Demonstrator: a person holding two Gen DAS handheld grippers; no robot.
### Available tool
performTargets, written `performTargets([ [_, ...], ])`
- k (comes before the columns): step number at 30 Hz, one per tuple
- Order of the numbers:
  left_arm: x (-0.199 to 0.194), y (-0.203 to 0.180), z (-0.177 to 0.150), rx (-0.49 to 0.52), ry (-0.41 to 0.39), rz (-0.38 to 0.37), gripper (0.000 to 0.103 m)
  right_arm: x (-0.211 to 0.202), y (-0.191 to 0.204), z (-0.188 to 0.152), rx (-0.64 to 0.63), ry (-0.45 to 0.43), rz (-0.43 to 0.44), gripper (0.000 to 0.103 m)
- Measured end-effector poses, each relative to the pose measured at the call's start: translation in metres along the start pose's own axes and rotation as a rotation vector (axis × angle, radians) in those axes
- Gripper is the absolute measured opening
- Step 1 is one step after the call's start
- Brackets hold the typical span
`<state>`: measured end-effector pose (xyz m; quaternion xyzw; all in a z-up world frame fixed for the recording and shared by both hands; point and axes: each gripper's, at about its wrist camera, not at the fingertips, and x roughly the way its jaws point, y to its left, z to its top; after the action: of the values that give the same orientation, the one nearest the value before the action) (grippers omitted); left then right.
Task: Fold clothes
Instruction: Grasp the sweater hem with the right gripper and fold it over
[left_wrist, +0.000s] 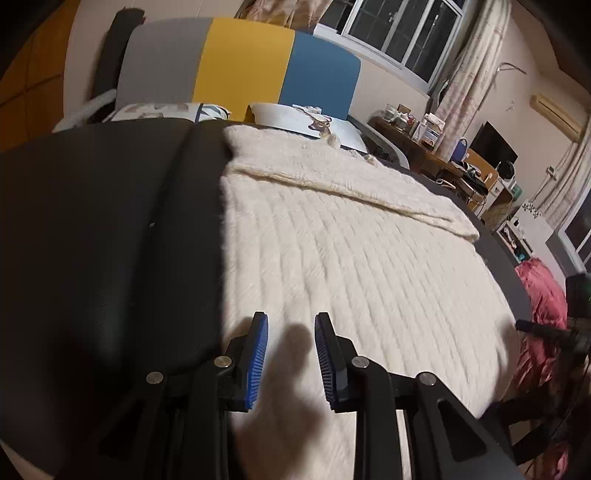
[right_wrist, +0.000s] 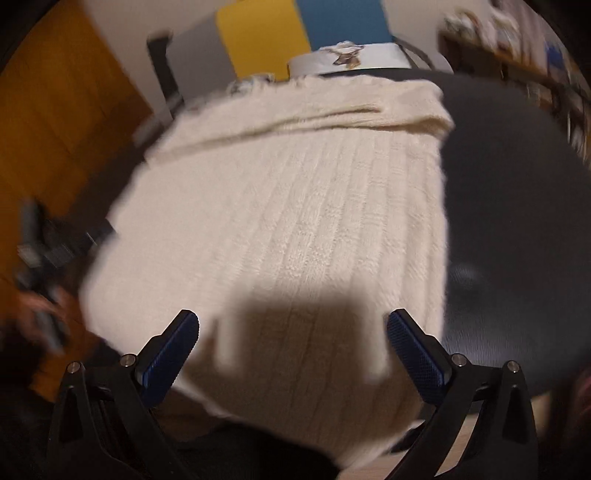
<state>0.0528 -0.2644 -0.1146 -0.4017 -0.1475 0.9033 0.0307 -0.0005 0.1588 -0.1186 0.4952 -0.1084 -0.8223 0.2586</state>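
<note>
The cream knit garment (left_wrist: 332, 251) lies spread on the dark table (left_wrist: 110, 221), its ribbed body flat and facing up; it covers the near and central part of the surface, with bare table showing on one side of it in each view. Across the far end of the garment a strip of the same knit (left_wrist: 332, 181) lies doubled over the body, running slantwise from one side edge towards the other; whether this is a sleeve or a turned-over hem cannot be told from these views. The left gripper (left_wrist: 290, 354) hovers over the near portion of the garment; its jaws stand moderately apart and hold nothing, and its shadow falls on the knit between them. The right gripper (right_wrist: 291, 343) stands over the near edge of the garment (right_wrist: 288, 221), which appears in the right wrist view to hang a little past the table rim; its jaws are spread wide and hold nothing; this view is blurred, so contact with the cloth cannot be confirmed. Judgement of progress: one fold is in place at the far end; the body remains at full width and most of its length, so the garment is not yet a compact bundle; further folds of the sides or of the near end would be needed to complete it. A pink cloth (left_wrist: 539, 295) lies beyond the table edge; its relation to the task cannot be told.
</note>
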Motion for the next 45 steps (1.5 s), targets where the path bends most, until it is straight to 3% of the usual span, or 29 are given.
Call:
performTargets([
  [4, -0.011, 0.009, -0.017, -0.012, -0.004, 0.038, 0.026, -0.031, -0.045, -0.017, 0.193, -0.066, 0.134, 0.103],
  [6, -0.016, 0.019, -0.024, -0.049, 0.007, 0.045, 0.026, -0.037, -0.063, -0.024, 0.285, -0.097, 0.252, 0.103],
  [8, -0.02, 0.03, -0.029, -0.09, 0.014, 0.041, 0.026, -0.039, -0.075, -0.03, 0.347, -0.129, 0.309, 0.103],
  [13, -0.027, 0.049, -0.041, -0.152, 0.03, -0.048, 0.026, -0.024, -0.102, -0.04, 0.467, -0.116, 0.394, 0.103],
  [16, -0.028, 0.055, -0.045, -0.167, 0.05, -0.098, 0.027, -0.022, -0.11, -0.045, 0.492, -0.137, 0.472, 0.103],
  [19, -0.03, 0.061, -0.05, -0.182, 0.071, -0.149, 0.027, -0.015, -0.105, -0.047, 0.472, -0.1, 0.548, 0.103],
  [26, -0.033, 0.076, -0.06, -0.217, 0.12, -0.268, 0.028, -0.001, -0.071, -0.04, 0.368, -0.075, 0.568, 0.103],
  [33, -0.032, 0.075, -0.068, -0.219, 0.144, -0.354, 0.032, -0.001, -0.047, -0.035, 0.243, -0.08, 0.451, 0.102],
  [38, -0.023, 0.055, -0.069, -0.135, 0.165, -0.364, 0.032, 0.002, -0.058, -0.036, 0.319, -0.076, 0.496, 0.1],
  [40, -0.024, 0.059, -0.071, -0.177, 0.162, -0.397, 0.032, 0.004, -0.062, -0.037, 0.352, -0.073, 0.518, 0.101],
  [42, -0.019, 0.06, -0.073, -0.233, 0.183, -0.478, 0.032, 0.006, -0.067, -0.038, 0.386, -0.071, 0.539, 0.102],
  [45, -0.011, 0.05, -0.074, -0.204, 0.19, -0.498, 0.032, 0.006, -0.062, -0.037, 0.354, -0.065, 0.521, 0.103],
])
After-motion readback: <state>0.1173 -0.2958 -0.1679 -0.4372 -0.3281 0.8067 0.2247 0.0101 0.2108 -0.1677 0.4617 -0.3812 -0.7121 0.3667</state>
